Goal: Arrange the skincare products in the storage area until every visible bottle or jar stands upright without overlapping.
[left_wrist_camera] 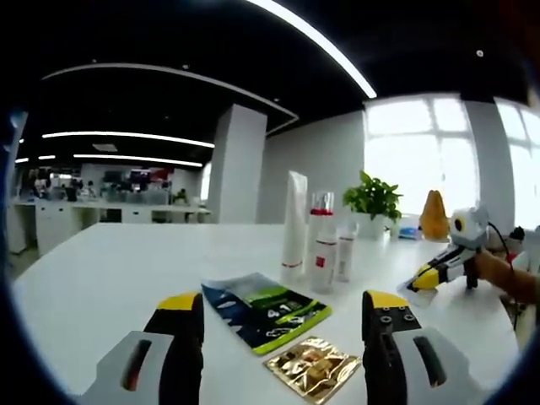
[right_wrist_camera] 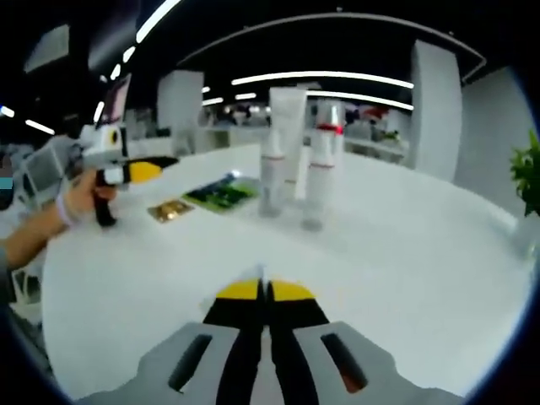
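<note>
left claw [left_wrist_camera: 283, 329]: jaws wide apart, holding nothing, hovers low over the table [left_wrist_camera: 101, 278]
right claw [right_wrist_camera: 266, 291]: jaws pressed together, tips meet; cannot tell if anything thin is pinched
bottles: tube [left_wrist_camera: 294, 221], red-cap bottle [left_wrist_camera: 321, 242], small bottle [left_wrist_camera: 345, 248] stand in a tight cluster mid-table, all upright, long axes vertical
direction from left claw: cluster lies straight ahead, slightly right of the jaw line, beyond the sachets
sachets: green one [left_wrist_camera: 266, 310] and gold one [left_wrist_camera: 313, 369] lie flat between the left jaws, near the tips, partly in the approach path
direction from right claw: same cluster [right_wrist_camera: 295, 156] dead ahead, bare table between, nothing in the way
nearer claw: my read is left, but its lane crosses the sachets; right has the cleaner lane
spacing: bottles look touching or nearly so; cannot tell if they overlap or just line up in view
call: little left to right; any move is a sideways nudge, grip low on the body to avoid tipping
</note>
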Demonstrator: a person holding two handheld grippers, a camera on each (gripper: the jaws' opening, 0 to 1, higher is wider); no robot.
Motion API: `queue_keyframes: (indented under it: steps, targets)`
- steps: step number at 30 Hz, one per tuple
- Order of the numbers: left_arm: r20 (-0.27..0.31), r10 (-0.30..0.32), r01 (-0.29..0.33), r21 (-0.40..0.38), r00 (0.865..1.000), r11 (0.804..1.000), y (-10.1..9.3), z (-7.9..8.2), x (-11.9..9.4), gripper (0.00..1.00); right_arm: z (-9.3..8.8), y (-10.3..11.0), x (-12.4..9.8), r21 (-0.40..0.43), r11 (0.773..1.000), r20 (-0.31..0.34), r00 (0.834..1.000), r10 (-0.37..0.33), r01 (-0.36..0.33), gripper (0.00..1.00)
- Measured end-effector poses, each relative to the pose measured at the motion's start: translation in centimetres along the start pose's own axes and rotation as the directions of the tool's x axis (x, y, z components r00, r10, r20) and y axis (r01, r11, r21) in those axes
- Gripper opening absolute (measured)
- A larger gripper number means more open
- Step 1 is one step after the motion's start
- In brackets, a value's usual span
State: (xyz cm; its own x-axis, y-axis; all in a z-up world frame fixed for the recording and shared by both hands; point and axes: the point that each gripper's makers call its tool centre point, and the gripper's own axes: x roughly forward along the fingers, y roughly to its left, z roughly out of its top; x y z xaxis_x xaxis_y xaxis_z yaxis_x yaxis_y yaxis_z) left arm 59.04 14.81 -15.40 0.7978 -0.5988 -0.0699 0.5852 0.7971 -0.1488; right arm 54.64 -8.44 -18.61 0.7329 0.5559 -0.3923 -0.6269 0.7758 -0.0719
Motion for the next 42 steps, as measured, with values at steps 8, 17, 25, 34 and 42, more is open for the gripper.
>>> queue_keyframes:
  steps: [8,17,25,34,42]
  targets:
    - [0.013,-0.072,0.072,0.027,0.997,0.997,-1.4,0.3,0.1,0.75,3.0,1.7,0.4,-0.018,0.999,0.085,0.996,0.043,-0.041,0.00]
    - [0.003,-0.178,0.178,0.028,0.984,0.984,-3.1,0.2,0.2,0.68,6.8,3.7,1.3,-0.034,0.995,0.210,0.973,0.100,-0.095,0.00]
    - [0.070,-0.225,0.223,0.036,0.972,0.974,-3.8,1.6,-0.3,0.66,10.2,6.4,3.3,-0.084,0.988,0.311,0.939,0.149,-0.129,0.00]
    - [0.084,-0.230,0.228,0.029,0.970,0.973,-3.8,1.8,-0.5,0.63,12.8,7.6,4.8,-0.094,0.986,0.346,0.925,0.160,-0.136,0.00]
    - [0.128,-0.223,0.227,-0.012,0.966,0.974,-3.0,2.5,-0.7,0.62,15.1,9.1,5.8,-0.104,0.980,0.378,0.905,0.196,-0.169,0.00]
